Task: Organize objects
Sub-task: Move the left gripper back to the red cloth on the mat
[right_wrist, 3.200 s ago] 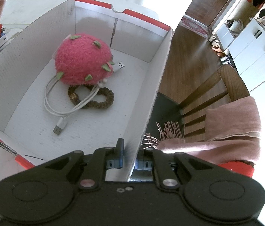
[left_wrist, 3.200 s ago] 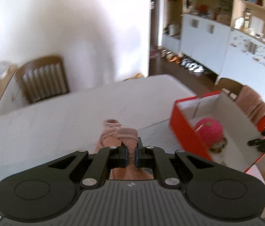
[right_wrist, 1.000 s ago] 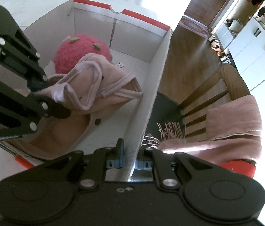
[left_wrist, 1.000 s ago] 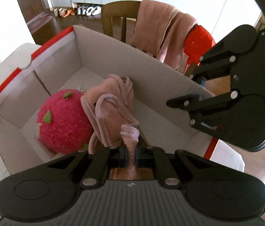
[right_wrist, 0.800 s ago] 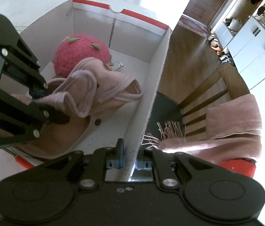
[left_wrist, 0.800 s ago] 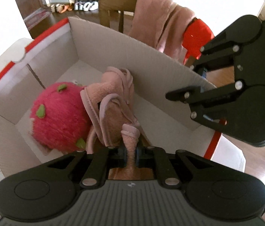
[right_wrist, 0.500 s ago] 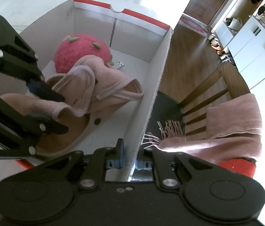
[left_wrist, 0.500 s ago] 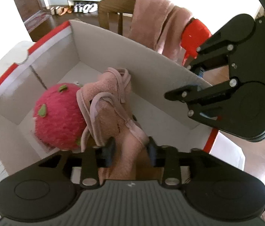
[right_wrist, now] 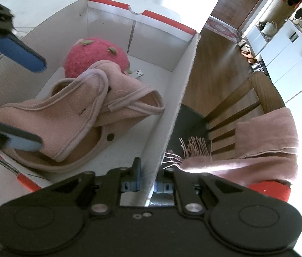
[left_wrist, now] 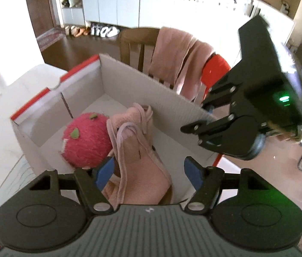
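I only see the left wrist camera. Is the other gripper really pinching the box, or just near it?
Observer: Pinching. In the right wrist view, the right gripper is shut on the box wall, one pad on each side.
Operator: Is anything hiding behind the fuzzy ball?
Observer: A white USB plug pokes out beside the fuzzy ball.
Operator: Is my gripper touching the pink cloth?
Observer: The left gripper has just been opening. The pink cloth lies between its jaws, and the upper finger stands clear of it.
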`<action>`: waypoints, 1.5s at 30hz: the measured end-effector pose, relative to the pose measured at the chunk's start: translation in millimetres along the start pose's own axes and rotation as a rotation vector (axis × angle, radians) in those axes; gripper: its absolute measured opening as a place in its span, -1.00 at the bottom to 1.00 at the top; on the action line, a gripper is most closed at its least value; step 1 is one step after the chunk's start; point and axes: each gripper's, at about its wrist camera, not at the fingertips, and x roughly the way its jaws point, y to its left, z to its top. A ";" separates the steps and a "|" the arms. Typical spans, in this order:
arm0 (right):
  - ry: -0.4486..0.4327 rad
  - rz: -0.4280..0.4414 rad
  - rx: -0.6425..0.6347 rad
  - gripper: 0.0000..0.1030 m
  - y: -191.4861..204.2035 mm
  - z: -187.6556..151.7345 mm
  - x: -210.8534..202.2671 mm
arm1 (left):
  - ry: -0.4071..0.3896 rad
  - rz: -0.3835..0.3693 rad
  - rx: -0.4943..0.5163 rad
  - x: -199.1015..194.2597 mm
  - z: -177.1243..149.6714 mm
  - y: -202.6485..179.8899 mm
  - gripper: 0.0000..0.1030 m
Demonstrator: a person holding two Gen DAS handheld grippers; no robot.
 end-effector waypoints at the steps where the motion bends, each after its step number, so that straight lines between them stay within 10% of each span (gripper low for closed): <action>1: 0.000 0.000 0.000 -0.82 0.1 -0.2 0.1 | -0.013 0.004 -0.002 -6.9 -0.8 0.5 0.39; 27: 0.013 0.004 0.016 -0.81 3.2 0.2 -0.4 | -0.154 0.274 -0.375 -135.1 -98.3 103.8 0.68; 32: 0.018 0.007 0.021 -0.81 6.7 -0.2 -0.8 | -0.134 0.350 -0.449 -131.3 -118.8 122.5 0.99; 45: 0.031 0.011 0.032 -0.82 8.0 -0.8 1.2 | -0.060 0.437 -0.509 -74.6 -152.3 149.0 0.99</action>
